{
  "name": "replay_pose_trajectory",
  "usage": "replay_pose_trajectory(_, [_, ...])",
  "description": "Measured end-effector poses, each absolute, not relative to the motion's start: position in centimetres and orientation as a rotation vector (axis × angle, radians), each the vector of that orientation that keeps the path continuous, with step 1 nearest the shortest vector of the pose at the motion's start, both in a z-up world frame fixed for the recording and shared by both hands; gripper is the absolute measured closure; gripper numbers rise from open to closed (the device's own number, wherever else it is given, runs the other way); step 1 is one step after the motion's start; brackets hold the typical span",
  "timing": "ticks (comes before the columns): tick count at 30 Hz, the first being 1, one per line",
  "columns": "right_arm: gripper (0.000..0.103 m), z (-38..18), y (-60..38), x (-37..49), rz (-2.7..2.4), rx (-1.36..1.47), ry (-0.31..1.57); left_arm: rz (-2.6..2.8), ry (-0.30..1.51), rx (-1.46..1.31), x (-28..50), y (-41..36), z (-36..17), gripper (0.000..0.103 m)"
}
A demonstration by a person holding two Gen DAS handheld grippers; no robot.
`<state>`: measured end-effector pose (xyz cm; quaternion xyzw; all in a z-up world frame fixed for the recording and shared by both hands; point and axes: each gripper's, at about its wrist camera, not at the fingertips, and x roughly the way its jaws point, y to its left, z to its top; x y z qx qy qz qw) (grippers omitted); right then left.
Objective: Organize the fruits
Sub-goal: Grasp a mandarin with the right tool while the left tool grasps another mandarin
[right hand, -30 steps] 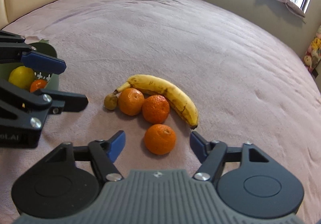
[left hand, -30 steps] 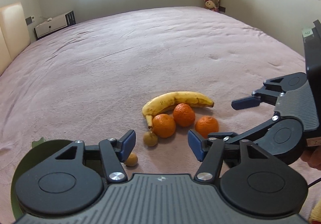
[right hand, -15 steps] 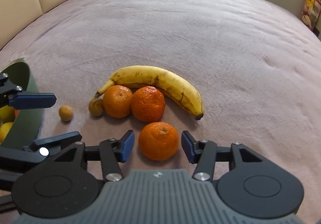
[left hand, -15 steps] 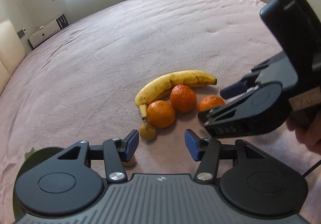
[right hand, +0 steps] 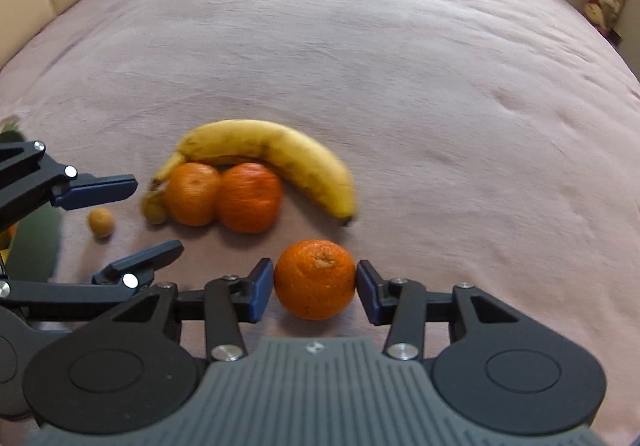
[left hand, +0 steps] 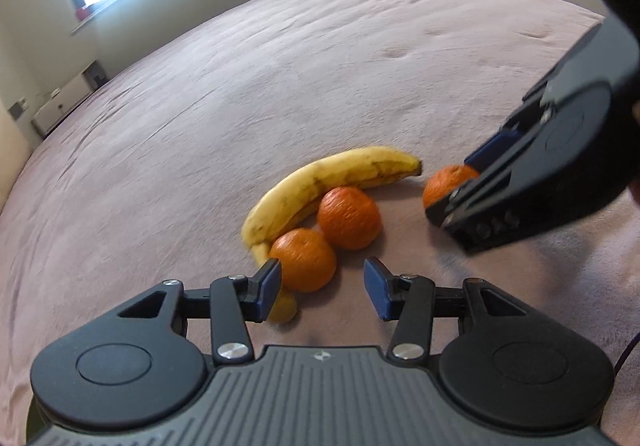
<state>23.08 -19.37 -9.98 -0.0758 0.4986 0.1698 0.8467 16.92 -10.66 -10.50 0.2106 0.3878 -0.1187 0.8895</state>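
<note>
Fruits lie in a little bunch on the pink bed cover [right hand: 400, 46]. In my right view, a lone orange [right hand: 315, 279] sits low in the middle of the frame, right between the blue pads of my right gripper [right hand: 315, 286]. The pads are on each side of it and look like they just touch its skin, but I cannot tell if they press it yet. Above it, near the middle of the frame, two more oranges [right hand: 224, 198] sit side by side and touch each other, and a banana [right hand: 276, 154] curves over the top of them. A small brown fruit [right hand: 155, 209] sits at the banana's stem end, and a small round fruit [right hand: 101, 222] lies alone further left. A green bowl [right hand: 36, 242] peeks in at the left edge. In my left view, my left gripper [left hand: 323, 286] is wide open and holds nothing, low in the frame, just below the nearest orange of the pair.
</note>
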Motion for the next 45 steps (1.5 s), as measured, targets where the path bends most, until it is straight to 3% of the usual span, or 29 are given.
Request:
replay_pose_trajectory(23, [0.058,-11.5,-21.5,24.5,0.278,-0.107,1.110,-0.321,0.795,0.664,20.8,-14.4,-14.7,0.044])
replay_pose_trajectory(26, [0.057,-12.1,-21.7,24.7,0.276,-0.081,1.130,-0.320,0.799,0.646,20.9,-14.4,-14.8,0.049])
replay_pose_trajectory(45, [0.058,-9.7,-20.5,24.2,0.291,-0.119,1.088,-0.256,0.808,0.489,19.2,-12.3,-10.5,0.052])
